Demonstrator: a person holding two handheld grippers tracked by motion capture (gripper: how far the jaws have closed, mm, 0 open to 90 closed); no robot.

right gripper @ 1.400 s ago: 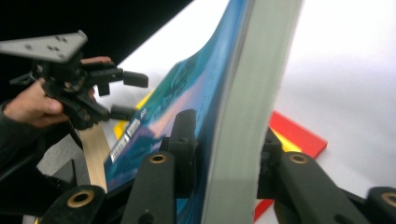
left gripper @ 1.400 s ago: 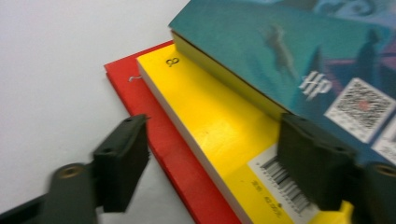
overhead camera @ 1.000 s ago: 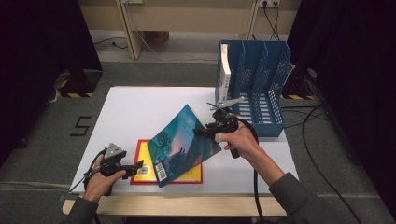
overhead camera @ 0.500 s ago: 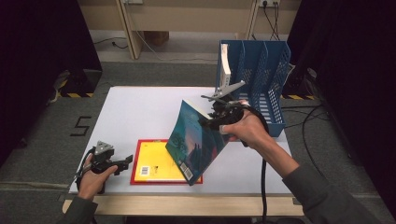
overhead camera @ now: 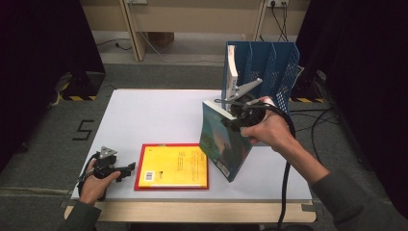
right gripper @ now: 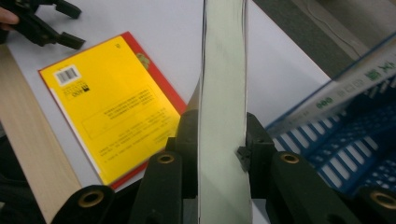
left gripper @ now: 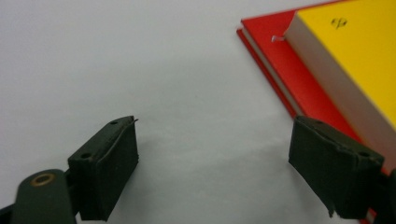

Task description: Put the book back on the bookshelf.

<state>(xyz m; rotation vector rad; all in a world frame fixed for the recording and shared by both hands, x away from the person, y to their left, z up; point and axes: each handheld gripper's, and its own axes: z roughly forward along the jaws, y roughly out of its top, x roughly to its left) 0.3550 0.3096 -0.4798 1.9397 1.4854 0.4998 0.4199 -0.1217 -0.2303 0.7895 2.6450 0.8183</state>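
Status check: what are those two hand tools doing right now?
Right tool clamped on teal book, lifted upright beside blue rack. Left tool open, empty, beside yellow book. White book already in rack.

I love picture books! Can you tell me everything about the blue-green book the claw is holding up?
The blue-green book is a thin paperback with a painted teal cover showing some orange, and a white patch like a barcode near its bottom corner. Its pale page edges face the right gripper view. It stands nearly upright and tilted, lifted above the white table. The right claw pinches its top edge, pads on both covers. It hangs between the yellow book and the blue rack.
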